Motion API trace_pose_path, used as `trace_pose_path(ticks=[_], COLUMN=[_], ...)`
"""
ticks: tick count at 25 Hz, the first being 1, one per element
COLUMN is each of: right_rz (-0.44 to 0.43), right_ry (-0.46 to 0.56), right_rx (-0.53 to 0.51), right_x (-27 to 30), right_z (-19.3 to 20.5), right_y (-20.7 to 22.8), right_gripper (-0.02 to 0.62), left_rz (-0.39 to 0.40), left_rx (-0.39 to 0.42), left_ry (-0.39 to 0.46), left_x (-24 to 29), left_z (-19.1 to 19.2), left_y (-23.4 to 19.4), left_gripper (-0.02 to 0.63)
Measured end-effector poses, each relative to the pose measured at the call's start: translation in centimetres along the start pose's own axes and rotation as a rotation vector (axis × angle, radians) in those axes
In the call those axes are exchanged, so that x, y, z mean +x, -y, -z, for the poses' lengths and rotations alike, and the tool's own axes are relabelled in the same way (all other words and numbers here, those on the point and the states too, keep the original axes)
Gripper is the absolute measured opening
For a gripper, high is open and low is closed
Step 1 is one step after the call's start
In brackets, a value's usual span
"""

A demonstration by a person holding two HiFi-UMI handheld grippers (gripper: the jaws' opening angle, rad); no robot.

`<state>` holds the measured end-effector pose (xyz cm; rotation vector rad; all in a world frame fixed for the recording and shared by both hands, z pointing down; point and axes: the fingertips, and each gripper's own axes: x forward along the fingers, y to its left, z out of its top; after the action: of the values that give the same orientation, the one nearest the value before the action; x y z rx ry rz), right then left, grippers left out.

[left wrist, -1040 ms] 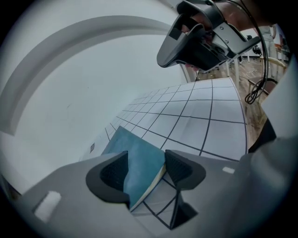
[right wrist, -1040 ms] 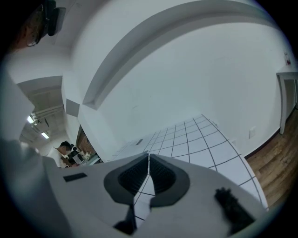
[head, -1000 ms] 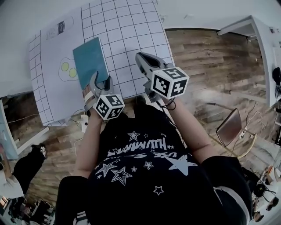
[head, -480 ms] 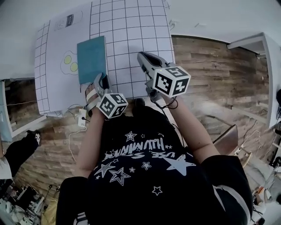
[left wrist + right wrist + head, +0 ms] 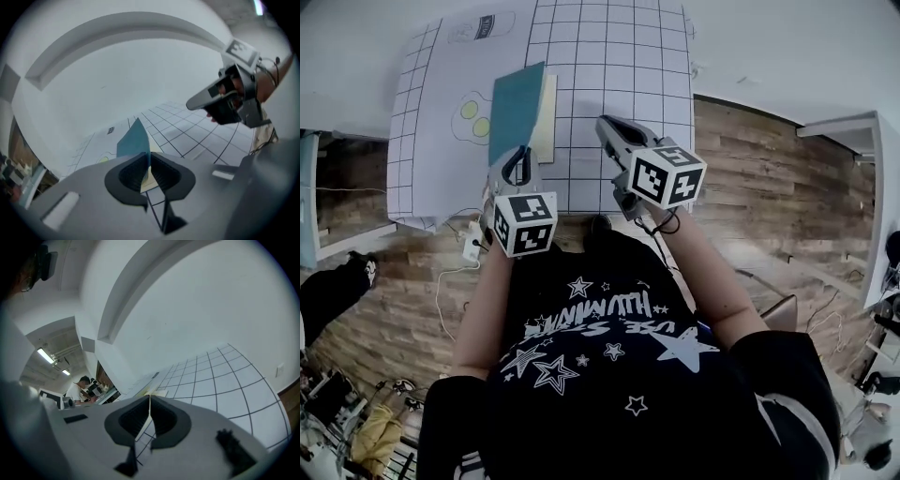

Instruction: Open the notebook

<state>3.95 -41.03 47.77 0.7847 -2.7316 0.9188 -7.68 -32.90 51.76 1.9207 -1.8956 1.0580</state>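
The notebook lies on the gridded white mat [image 5: 619,56], left of centre. Its teal cover [image 5: 516,111] is lifted on edge, and cream pages [image 5: 547,105] show to its right. My left gripper [image 5: 518,152] holds the cover's near edge; its jaws are closing, with the teal cover [image 5: 135,140] pinched between them at the left gripper [image 5: 149,161] tips. My right gripper [image 5: 603,123] hovers over the mat to the right of the notebook, apart from it. That right gripper [image 5: 149,404] has its jaws together and nothing in them. It also shows as the right gripper [image 5: 191,104] in the left gripper view.
A drawing with yellow-green circles [image 5: 473,111] is printed on the mat left of the notebook. The table's near edge runs just before my grippers. A white power strip with cable [image 5: 472,251] lies on the wooden floor [image 5: 769,187] below it. A white wall rises behind.
The left gripper's jaws went from open to pinched on the cover's near edge, then rose and rolled. The cover went from flat to raised, baring the pages. The right gripper shifted slightly.
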Motion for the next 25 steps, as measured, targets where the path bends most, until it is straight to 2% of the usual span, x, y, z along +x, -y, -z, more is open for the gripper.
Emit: trace_pose_path(ticks=[3,7,13,16,21,23,25], right_rz=[-0.007,-0.014,-0.008,0.003,0.050,0.079,0.105], right_ry=[0.000,-0.012,-0.031,-0.037,-0.041,-0.039,-0.037], right_rx=[-0.024,-0.047,-0.078,-0.086,-0.085,-0.080,-0.071], right_x=[1.8,4.4,8.6,10.7,13.5,14.1,14.6], right_z=[-0.4,-0.7,-0.7,-0.5,-0.1,0.1,0.4], right_y=[-1.7,-4.3,-7.9,-9.4,-11.4,-11.8,-12.3], right_gripper=[0.017,0.017,0.017,0.017,0.017,0.017,0.017], left_rz=[0.052,0.085,0.111,0.144,0.244,0.269,0.253], left_rx=[-0.118,-0.187,-0.257,-0.325,-0.446,-0.441,-0.386], left_ry=[0.065,0.121,0.182,0.182,0.144,0.110,0.081], left_x=[-1.7,-3.6,-4.5,-4.1,-2.4,-1.4,-0.6], left_z=[-0.5,-0.5,1.6,3.6,8.1,9.8,11.4], left_y=[-2.6,-6.8,-12.3,-14.9,-17.9,-18.3,-18.7], left_gripper=[0.041,0.040,0.040,0.044,0.069,0.089,0.126])
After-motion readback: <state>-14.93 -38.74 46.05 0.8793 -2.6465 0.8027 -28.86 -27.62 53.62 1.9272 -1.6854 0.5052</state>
